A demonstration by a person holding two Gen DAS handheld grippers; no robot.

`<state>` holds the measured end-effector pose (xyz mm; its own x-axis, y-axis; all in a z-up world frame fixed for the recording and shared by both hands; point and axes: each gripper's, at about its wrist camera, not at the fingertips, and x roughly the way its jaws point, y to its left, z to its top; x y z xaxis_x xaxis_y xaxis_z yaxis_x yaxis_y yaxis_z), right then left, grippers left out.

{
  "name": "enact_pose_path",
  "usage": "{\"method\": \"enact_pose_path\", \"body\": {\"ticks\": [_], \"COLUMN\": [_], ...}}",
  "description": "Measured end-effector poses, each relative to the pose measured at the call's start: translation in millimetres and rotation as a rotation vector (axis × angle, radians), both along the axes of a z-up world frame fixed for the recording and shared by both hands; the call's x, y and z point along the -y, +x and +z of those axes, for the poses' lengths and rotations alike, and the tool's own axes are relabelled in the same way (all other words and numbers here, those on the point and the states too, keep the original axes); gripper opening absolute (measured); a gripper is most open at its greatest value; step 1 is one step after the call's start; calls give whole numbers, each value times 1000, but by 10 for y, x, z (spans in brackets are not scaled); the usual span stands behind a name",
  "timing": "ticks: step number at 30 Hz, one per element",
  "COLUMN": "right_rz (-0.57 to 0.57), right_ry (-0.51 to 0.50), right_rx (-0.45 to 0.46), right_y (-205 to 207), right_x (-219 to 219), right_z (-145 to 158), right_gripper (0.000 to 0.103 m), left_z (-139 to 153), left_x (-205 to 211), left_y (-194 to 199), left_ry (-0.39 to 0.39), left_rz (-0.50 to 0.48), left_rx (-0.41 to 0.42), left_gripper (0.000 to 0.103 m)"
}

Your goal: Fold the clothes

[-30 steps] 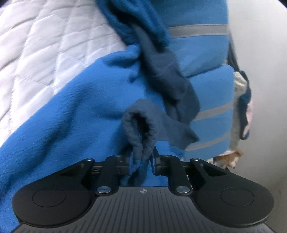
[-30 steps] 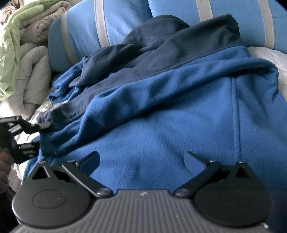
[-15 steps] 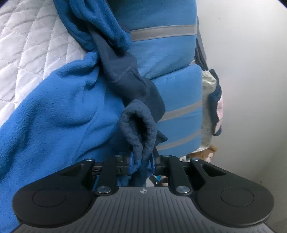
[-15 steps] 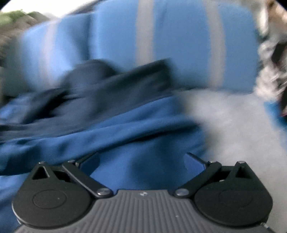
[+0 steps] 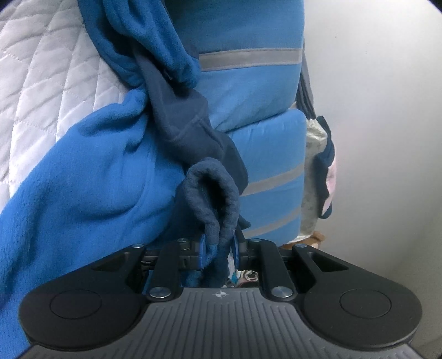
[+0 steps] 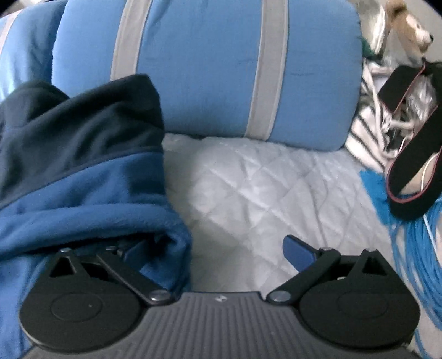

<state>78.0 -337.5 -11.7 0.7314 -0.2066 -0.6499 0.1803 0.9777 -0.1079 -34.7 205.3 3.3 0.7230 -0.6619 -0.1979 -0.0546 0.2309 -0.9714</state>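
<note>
— So, where's the fleece jacket (image 5: pixel 91 176) right now?

— Spread on the bed, over the white quilted cover (image 6: pixel 265 187), with its top end lying against the blue striped pillows (image 6: pixel 210 69). The body is bright blue and the upper part and cuff are navy.

— And the left hand-held gripper (image 5: pixel 218 244)?

— Clenched on the navy cuff (image 5: pixel 212 198) of a sleeve. The cuff bunches up in a loop just above the blue pads, and fleece is pinched between them. That sleeve runs up from the cuff, twisted, toward the pillows, with a pale wall (image 5: pixel 381 138) off to the side.

— What about the right hand-held gripper (image 6: pixel 215 252)?

— Released, jaws spread wide. One finger sits under or against the folded edge of the blue fleece at the jacket's side; I can't tell whether it actually touches. The other finger (image 6: pixel 299 252) hangs over bare quilt. Nothing is pinched between them.

— Anything else near it?

— Past the jacket's edge there's open quilt, then clutter at the bedside: a black slipper (image 6: pixel 414 176) with a thin red trim, a bundle of blue cord (image 6: pixel 417 265), something striped black and white, and a tan plush toy (image 6: pixel 411 24) up by the pillow's corner.
</note>
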Motion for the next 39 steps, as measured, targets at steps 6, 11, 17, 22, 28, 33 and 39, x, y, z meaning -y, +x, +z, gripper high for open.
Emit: {"method": "enact_pose_path", "body": {"ticks": [6,11,17,22,28,33,39], "right_rz": [-16,-124,-139,-162,-206,-254,-288], "right_ry": [173,382,361,325,284,263,203], "right_rx": [96,205,68,28,2,-10,127], "right_y": [26,-89,-16,-20,-55,-119,-369], "right_x": [188,492,490,483,489,496,260], "right_z": [67,207,20,4,24,119,463], "right_gripper": [48,45,54,71,92,102,103], "left_z": [71,381,45,-293,-154,82,370], "left_x": [19,100,124,57,126,296,568], "left_y": [141,180,280,274,236,225,80], "left_ry": [26,86,360,309,403,573,790], "left_rz": [-9,-75,-66,-64,-67,-76,-83], "left_rx": [-17,227,-80,-229,-200,-105,47], "left_gripper": [17,17,17,17,17,17,17]}}
